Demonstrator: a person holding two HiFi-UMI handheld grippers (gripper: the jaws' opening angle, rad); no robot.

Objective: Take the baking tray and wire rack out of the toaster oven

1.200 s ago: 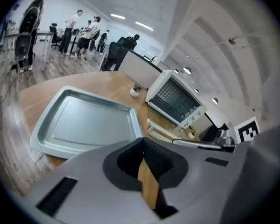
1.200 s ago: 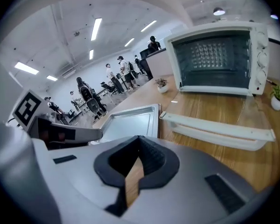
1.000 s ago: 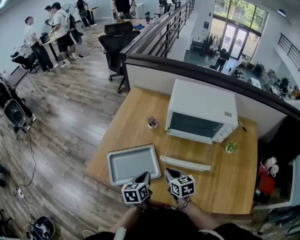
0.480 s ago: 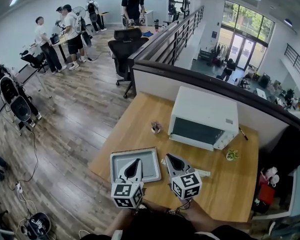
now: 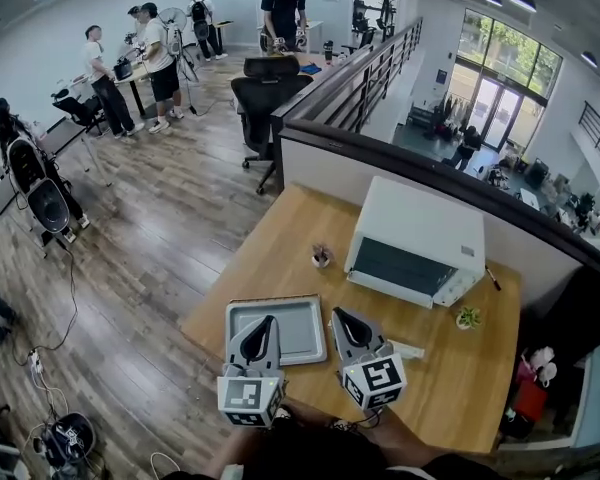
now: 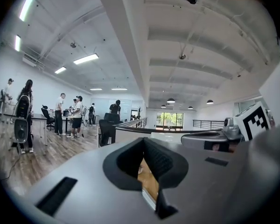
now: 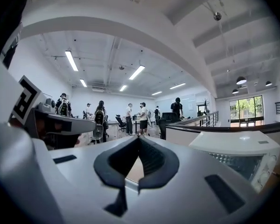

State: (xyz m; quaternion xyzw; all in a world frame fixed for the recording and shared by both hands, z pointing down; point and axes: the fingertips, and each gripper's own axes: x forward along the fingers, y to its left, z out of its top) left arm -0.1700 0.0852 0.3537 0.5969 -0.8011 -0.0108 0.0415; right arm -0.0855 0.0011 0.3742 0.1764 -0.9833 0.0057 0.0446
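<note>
Lying flat on the light wooden desk [image 5: 280, 258], the grey rectangular metal baking tray [image 5: 298, 325] is seen outside the white box-shaped toaster oven [image 5: 420, 230], near the desk's front edge and well apart from the oven. The oven's dark glass door is shut, and it faces the tray from the far side of the desk. A pale, narrow, elongated piece [image 5: 411, 349] is partly visible on the desk just right of the tray; whether it is the wire rack cannot be told.

The left claw [image 5: 264, 325] is held above the tray's left part. Its jaws are closed together and nothing is gripped between them. The right claw [image 5: 341, 319] is held just beside the tray's right edge, likewise closed and empty. Both claws are pointed towards the oven and are carried side by side, each with its marker cube nearest the person.

A small potted plant [image 5: 322, 257] is placed left of the oven, and a small green plant [image 5: 468, 317] is set at its right front corner. Beyond the desk, a black office chair [image 5: 265, 96] and several standing people [image 5: 158, 53] are seen on the wooden floor [image 5: 160, 228].
</note>
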